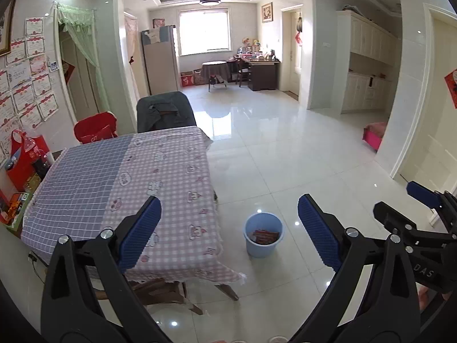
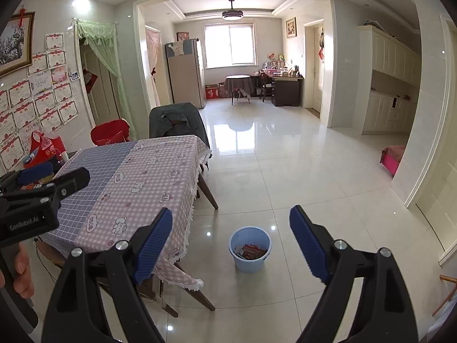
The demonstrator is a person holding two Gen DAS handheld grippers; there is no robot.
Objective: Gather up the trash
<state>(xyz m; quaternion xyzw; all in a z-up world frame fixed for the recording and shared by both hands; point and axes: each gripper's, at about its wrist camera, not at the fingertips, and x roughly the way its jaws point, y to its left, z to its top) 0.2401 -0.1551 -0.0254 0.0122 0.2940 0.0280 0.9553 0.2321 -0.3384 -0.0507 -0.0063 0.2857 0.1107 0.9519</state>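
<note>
A light blue bucket [image 1: 261,250] stands on the tiled floor beside the table and holds red wrappers [image 1: 264,235] and other trash. The right wrist view shows the same bucket [image 2: 248,264] and wrappers [image 2: 252,250]. My left gripper [image 1: 228,200] is open above and short of the bucket, with nothing between its blue pads. My right gripper [image 2: 231,210] is also open and holds nothing. Each gripper shows at the edge of the other's view: the right gripper [image 1: 400,200] on the right, the left gripper [image 2: 57,174] on the left. The checked tablecloth [image 1: 160,177] carries no trash that I can see.
The cloth-covered table [image 2: 137,177] fills the left, with a grey-draped chair [image 1: 165,111] and a red-covered chair [image 1: 94,128] behind it. Red bags and boxes [image 1: 25,163] stand by the left wall. A pink stool [image 1: 374,134] sits far right. Glossy tiled floor [image 1: 285,148] stretches ahead.
</note>
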